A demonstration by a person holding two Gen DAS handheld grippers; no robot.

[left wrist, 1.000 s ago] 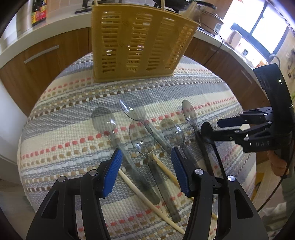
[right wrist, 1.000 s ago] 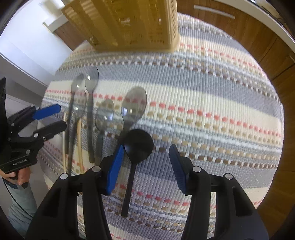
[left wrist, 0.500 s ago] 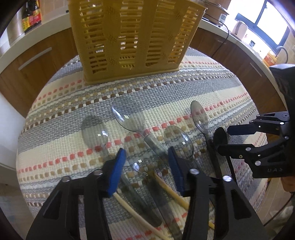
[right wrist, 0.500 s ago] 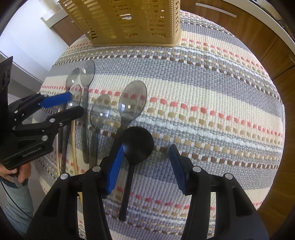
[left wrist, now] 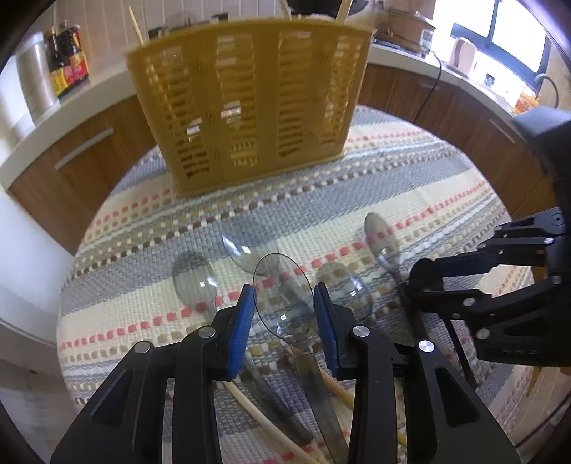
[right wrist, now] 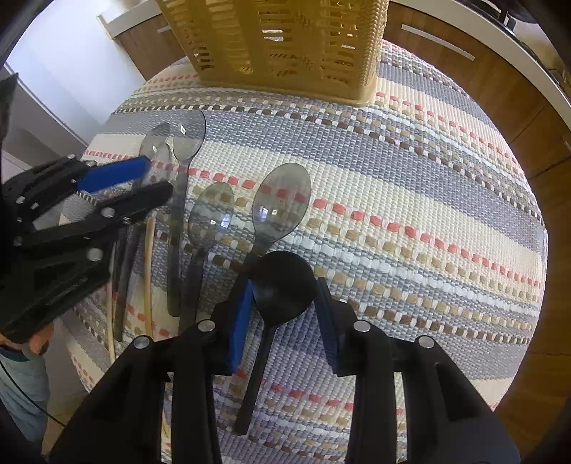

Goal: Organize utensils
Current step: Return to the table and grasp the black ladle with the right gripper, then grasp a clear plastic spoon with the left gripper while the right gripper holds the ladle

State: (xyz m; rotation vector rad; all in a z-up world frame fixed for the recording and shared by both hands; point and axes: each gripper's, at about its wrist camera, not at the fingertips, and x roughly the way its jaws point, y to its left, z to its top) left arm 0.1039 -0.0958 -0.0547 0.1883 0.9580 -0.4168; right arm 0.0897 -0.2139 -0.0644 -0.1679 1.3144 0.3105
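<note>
Left hand-held gripper (left wrist: 284, 310): jaws have just been closing, blue pads now pressing the rim of a clear smoky plastic spoon (left wrist: 282, 296), its bowl tilted up off the striped woven mat (left wrist: 410, 185). Right hand-held gripper (right wrist: 284, 303): jaws likewise just closing, pads tight on the bowl of a black plastic spoon (right wrist: 283, 285), handle trailing toward the camera. Only the left view shows the yellow slotted plastic utensil basket (left wrist: 249, 103) top to rim, with chopsticks (left wrist: 135, 25) standing inside. The right view alone shows a person's fingertips (right wrist: 37, 341) under the left tool.
</note>
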